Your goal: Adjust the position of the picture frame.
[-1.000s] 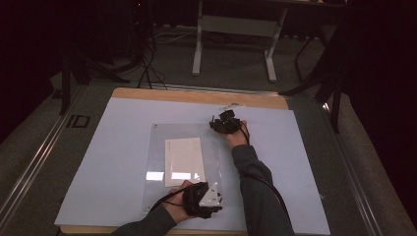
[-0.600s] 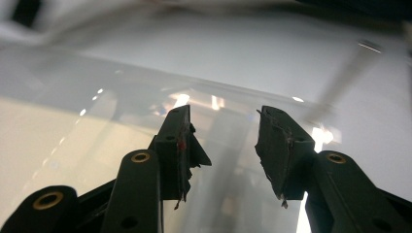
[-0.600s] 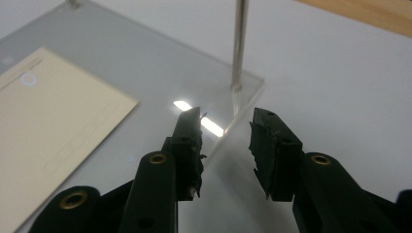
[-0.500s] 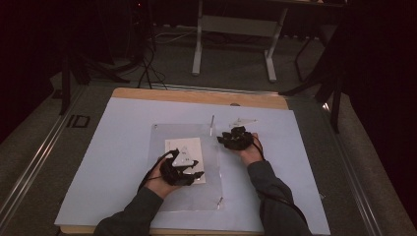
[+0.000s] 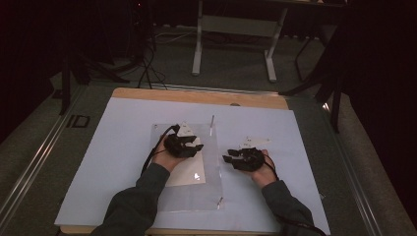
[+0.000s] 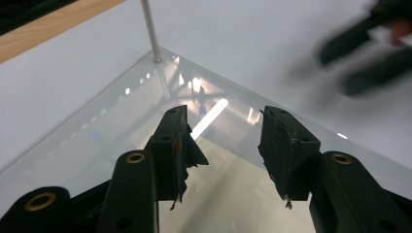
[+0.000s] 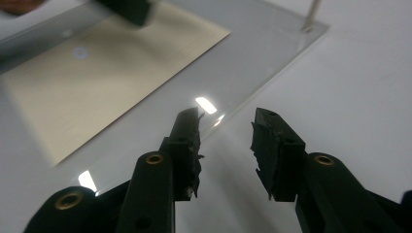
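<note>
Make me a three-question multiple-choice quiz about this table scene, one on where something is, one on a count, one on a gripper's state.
1. Where does the cream sheet lie?
A. under the clear plate
B. on the floor
C. on the bare wood edge

2. How many thin metal pins stand at the plate's right-hand corners in the high view?
A. none
B. two
C. five

3. How does the right gripper stand?
A. clamped on the sheet
B. open with nothing between its jaws
C. shut tight on a pin

Answers:
1 A, since both gripper views show the sheet beneath the glossy plate.
2 B, a far pin and a near pin show.
3 B, the right gripper view shows a gap with only white table behind it; the jaws have just been opening.
</note>
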Motion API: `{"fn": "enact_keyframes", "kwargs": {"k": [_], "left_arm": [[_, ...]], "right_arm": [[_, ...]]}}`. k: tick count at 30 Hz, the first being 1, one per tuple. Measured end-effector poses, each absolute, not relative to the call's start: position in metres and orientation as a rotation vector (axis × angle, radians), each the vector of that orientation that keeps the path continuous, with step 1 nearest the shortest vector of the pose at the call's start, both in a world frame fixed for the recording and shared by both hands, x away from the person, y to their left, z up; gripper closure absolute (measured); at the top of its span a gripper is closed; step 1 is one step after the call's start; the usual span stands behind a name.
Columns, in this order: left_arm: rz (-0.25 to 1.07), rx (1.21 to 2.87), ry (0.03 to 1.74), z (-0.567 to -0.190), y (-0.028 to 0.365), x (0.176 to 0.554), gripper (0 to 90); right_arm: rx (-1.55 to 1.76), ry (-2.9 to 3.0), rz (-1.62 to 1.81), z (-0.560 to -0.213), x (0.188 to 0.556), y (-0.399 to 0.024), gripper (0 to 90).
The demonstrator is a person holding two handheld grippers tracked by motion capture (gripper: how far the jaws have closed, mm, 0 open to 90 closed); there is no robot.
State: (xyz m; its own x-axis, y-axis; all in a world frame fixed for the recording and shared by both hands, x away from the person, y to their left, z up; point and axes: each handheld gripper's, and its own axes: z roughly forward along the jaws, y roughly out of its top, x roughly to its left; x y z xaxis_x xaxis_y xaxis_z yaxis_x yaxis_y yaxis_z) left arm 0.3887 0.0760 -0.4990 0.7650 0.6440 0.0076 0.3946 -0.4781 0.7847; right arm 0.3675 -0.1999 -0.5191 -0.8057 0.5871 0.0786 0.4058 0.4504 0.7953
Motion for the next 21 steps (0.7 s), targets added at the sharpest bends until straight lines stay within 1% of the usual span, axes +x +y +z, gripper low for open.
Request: {"fn": "enact_keyframes", "kwargs": {"k": [7,10,19,21], "left_arm": [[0.381,2.135,0.826,-0.506,0.076,0.415,53.5],[0.381,2.143,0.836,-0.508,0.076,0.42,53.7],[0.368,2.164,0.849,-0.516,0.071,0.435,53.8],[0.363,2.17,0.844,-0.517,0.067,0.438,55.6]], "right_arm": [[0.846,2.545,1.248,-0.535,0.342,-0.213,62.0],[0.849,2.561,1.217,-0.539,0.335,-0.216,60.9],[0.717,2.59,1.267,-0.53,0.299,-0.219,60.4],[0.68,2.592,1.26,-0.528,0.293,-0.219,60.5]]}}
